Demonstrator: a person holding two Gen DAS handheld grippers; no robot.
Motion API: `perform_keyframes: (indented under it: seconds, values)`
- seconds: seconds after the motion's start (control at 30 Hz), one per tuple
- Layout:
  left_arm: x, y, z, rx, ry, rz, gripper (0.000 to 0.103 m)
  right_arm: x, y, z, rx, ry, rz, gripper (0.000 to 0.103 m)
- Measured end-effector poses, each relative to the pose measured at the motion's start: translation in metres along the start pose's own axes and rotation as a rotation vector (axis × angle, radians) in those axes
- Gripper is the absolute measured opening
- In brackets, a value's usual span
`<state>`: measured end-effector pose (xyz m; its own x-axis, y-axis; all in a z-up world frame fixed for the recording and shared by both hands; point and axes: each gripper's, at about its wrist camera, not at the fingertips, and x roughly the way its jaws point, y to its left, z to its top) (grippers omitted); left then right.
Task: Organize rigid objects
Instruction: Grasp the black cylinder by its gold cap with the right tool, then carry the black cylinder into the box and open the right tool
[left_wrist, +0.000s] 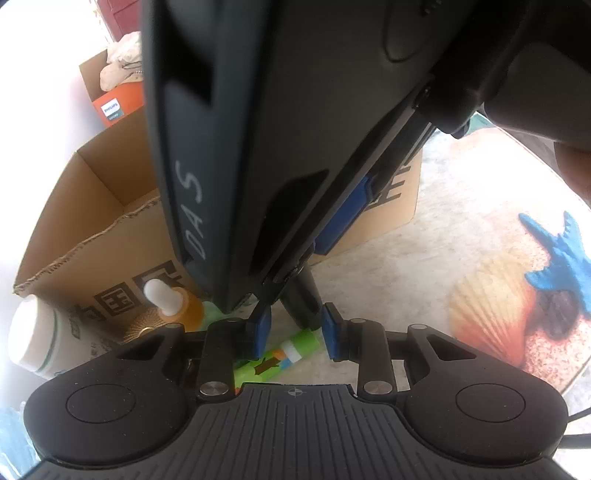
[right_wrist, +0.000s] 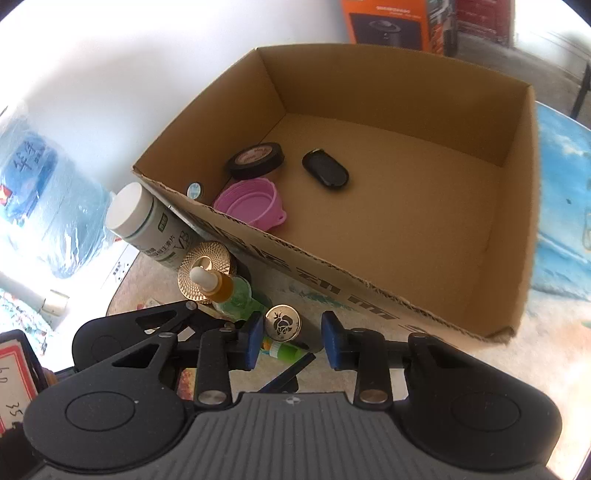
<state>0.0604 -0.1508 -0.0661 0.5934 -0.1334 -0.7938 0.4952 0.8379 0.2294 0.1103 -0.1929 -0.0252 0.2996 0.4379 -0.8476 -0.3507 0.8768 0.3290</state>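
Observation:
A dark cylinder with a gold rose-stamped cap (right_wrist: 282, 325) stands on the table in front of the cardboard box (right_wrist: 332, 275). My right gripper (right_wrist: 291, 339) straddles the cap: its left pad touches it and a gap shows at the right pad, so it is open. In the left wrist view the right gripper's black housing (left_wrist: 277, 129) fills the top. Below it my left gripper (left_wrist: 295, 334) is open around the cylinder's foot (left_wrist: 301, 302), with a sliver of table showing on the left. A green tube (left_wrist: 295, 349) lies slantwise under those fingers.
The box holds a black tape roll (right_wrist: 255, 160), a pink folding cup (right_wrist: 251, 201) and a black key fob (right_wrist: 325, 171). A white bottle (right_wrist: 136, 218), a gold lid (right_wrist: 207, 262) and an amber dropper bottle (right_wrist: 212, 282) crowd the box's near left corner. An orange carton (left_wrist: 118, 103) stands behind.

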Motion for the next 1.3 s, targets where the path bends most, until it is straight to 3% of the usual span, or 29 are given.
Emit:
perform_keyframes:
  seconds: [0.1, 0.63, 1.03, 1.3]
  values:
    - [0.002, -0.001, -0.001, 0.0, -0.001, -0.001, 0.026, 0.006, -0.004, 0.001, -0.01, 0.013, 0.018, 0.029]
    - [-0.021, 0.003, -0.002, 0.022, -0.034, -0.006, 0.021, -0.005, -0.009, 0.002, 0.005, 0.0, 0.034, 0.028]
    - [-0.109, 0.032, 0.018, 0.037, -0.149, -0.053, 0.021, -0.08, 0.029, 0.008, 0.002, -0.081, -0.03, 0.028]
    - [-0.17, 0.085, 0.044, 0.008, -0.241, -0.036, 0.021, -0.132, 0.071, 0.05, -0.034, -0.164, -0.059, 0.028]
